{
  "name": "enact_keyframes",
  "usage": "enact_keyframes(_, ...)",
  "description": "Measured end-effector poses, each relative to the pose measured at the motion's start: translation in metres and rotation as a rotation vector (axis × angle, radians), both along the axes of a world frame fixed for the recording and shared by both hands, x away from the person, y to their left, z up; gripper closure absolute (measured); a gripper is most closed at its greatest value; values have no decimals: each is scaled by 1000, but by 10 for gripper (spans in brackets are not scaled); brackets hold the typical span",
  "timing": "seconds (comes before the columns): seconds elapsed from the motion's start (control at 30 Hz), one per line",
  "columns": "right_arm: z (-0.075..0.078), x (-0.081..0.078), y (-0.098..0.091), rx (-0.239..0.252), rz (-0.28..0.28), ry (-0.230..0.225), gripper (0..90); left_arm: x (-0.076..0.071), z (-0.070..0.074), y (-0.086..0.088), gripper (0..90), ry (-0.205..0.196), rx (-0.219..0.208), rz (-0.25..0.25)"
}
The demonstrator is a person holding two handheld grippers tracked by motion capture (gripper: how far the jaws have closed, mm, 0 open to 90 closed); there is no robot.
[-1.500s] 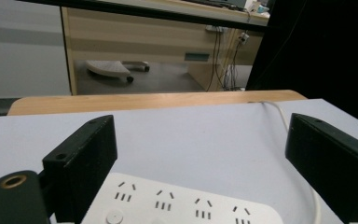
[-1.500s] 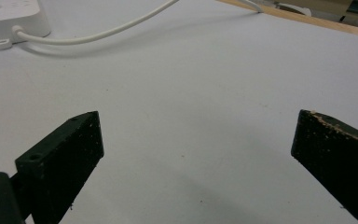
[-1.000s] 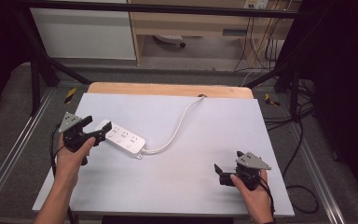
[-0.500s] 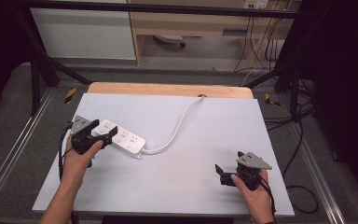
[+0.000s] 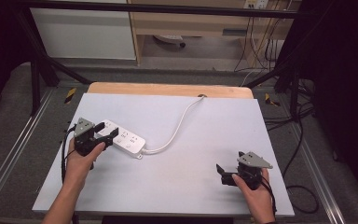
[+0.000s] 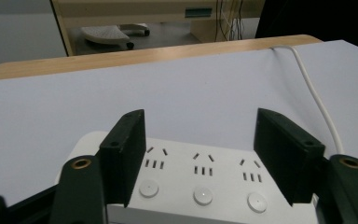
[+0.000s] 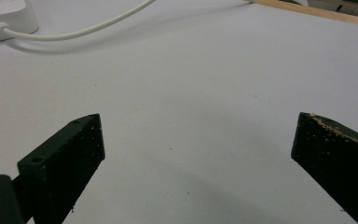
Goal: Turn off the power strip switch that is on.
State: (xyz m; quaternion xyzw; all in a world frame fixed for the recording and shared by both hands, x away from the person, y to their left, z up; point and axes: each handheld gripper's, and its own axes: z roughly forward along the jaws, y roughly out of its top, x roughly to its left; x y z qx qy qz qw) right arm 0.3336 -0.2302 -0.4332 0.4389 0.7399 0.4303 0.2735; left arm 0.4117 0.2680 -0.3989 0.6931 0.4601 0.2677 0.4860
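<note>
Power strip (image 5: 123, 139): a white, smooth plastic bar with three socket groups and three round buttons, no readable lettering, lying on the left half of the pale table (image 5: 182, 186), its white cord (image 5: 179, 126) curving to the far wooden edge. Your left gripper (image 5: 106, 132) has moved rightward since a second ago, and its spread black jaws now straddle the strip's near end without clamping. Your right gripper (image 5: 220, 173) stays near the table's right front, jaws apart over bare surface.

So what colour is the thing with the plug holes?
White, clearest in the left gripper view: power strip.
</note>
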Motion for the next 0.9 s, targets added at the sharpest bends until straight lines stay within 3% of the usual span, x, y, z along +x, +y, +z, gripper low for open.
enact_keyframes(0.2, 1, -1, -1, 3, -5, -2, 29, 1, -4, -8, 471, 15, 30, -54)
enact_keyframes(0.4, 1, 0, 0, 3, -4, -2, 29, 2, -6, -13, 566, 25, 49, -70)
enact_keyframes(0.47, 1, -1, -1, 1, -5, -2, 29, 2, -7, -13, 603, 26, 63, -55)
enact_keyframes(0.9, 1, 0, -1, 0, -7, -3, 29, 4, -9, -5, 851, 26, 42, -5)
